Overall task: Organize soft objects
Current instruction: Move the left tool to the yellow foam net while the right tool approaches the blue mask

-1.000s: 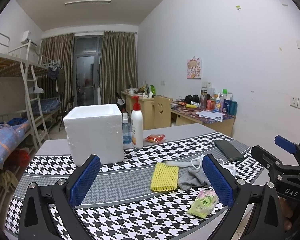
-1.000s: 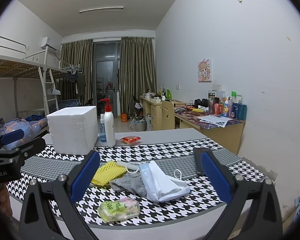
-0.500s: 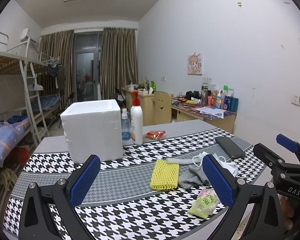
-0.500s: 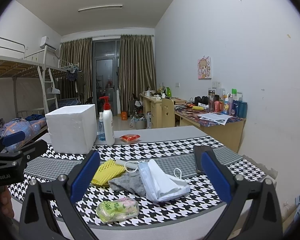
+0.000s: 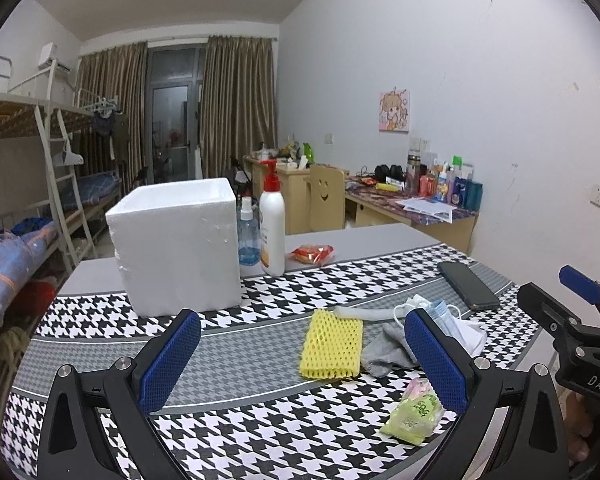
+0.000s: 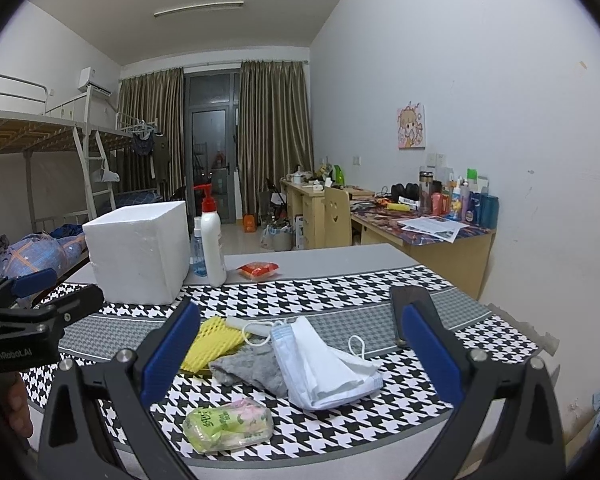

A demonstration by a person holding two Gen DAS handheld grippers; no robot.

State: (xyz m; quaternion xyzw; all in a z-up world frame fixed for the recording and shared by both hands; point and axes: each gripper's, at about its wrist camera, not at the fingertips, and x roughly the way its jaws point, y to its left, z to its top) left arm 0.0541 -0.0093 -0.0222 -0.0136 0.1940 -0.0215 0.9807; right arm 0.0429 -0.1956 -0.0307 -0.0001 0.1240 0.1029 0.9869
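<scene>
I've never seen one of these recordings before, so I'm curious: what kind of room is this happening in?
It looks like a shared dormitory room. A metal bunk bed with a ladder stands on the left, wooden desks crowded with bottles and papers line the right wall, and curtains frame a balcony door at the far end.

Right gripper [image 6: 300, 354] held wide apart above a houndstooth table [image 6: 340, 288]. Between its fingers lie a face mask [image 6: 324, 364], grey cloth [image 6: 252, 368] and tissue pack [image 6: 228, 424]. A yellow net [image 6: 214, 342] sits behind the left finger; a foam box [image 6: 140, 256] stands farther left.
</scene>
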